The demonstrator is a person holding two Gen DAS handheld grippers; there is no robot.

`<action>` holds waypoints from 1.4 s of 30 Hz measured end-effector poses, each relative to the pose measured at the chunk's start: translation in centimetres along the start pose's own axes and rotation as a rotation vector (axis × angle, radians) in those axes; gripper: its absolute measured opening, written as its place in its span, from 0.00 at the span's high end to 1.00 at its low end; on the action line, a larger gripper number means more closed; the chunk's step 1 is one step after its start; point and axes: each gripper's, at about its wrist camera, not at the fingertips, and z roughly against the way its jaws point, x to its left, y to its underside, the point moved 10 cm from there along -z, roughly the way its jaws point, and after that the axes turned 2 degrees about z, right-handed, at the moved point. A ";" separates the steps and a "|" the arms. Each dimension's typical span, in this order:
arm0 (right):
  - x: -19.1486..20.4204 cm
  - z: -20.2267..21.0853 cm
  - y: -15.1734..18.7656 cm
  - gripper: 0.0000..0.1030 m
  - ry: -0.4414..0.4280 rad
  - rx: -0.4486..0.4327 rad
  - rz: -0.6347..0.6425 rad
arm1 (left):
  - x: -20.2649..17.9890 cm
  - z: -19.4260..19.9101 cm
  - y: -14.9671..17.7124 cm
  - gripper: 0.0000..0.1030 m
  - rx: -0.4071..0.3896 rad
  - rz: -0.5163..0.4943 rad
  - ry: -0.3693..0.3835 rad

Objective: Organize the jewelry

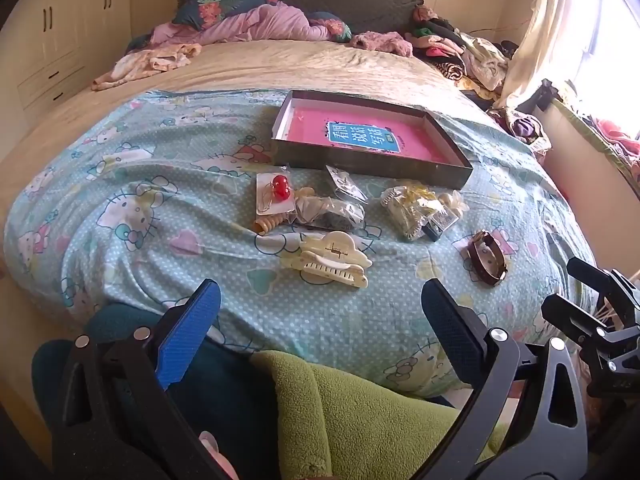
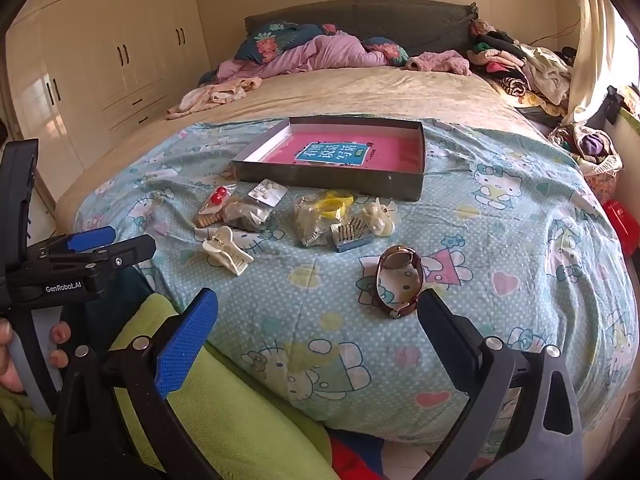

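Jewelry and hair pieces lie on a Hello Kitty sheet (image 1: 120, 184) in front of a shallow grey box (image 1: 360, 160) with a pink bottom, also in the right wrist view (image 2: 332, 178). There is a cream claw clip (image 1: 330, 260) (image 2: 226, 252), a red cherry clip on a card (image 1: 274, 196) (image 2: 216, 199), small plastic bags (image 1: 332, 212) (image 2: 256, 210), a yellow-and-cream heap (image 1: 420, 208) (image 2: 340, 216) and a brown-strap watch (image 1: 488, 258) (image 2: 400, 276). My left gripper (image 1: 320, 320) is open and empty, short of the claw clip. My right gripper (image 2: 318, 330) is open and empty, its right pad beside the watch.
Crumpled clothes and pillows (image 1: 256, 20) lie at the headboard, and more clothes (image 2: 516, 60) pile at the far right by a curtain. Wardrobes (image 2: 104, 60) line the left wall. A green fleece (image 1: 352, 416) lies under the grippers at the bed's near edge.
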 end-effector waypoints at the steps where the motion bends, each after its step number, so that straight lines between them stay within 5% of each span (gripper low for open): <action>1: 0.0 0.0 0.0 0.04 -0.001 0.000 -0.001 | 0.0 0.0 0.0 0.09 0.000 0.000 0.000; 42: 0.4 -0.8 0.0 0.04 -0.039 0.009 0.005 | -0.7 -0.4 -0.1 0.09 0.008 -0.002 -0.002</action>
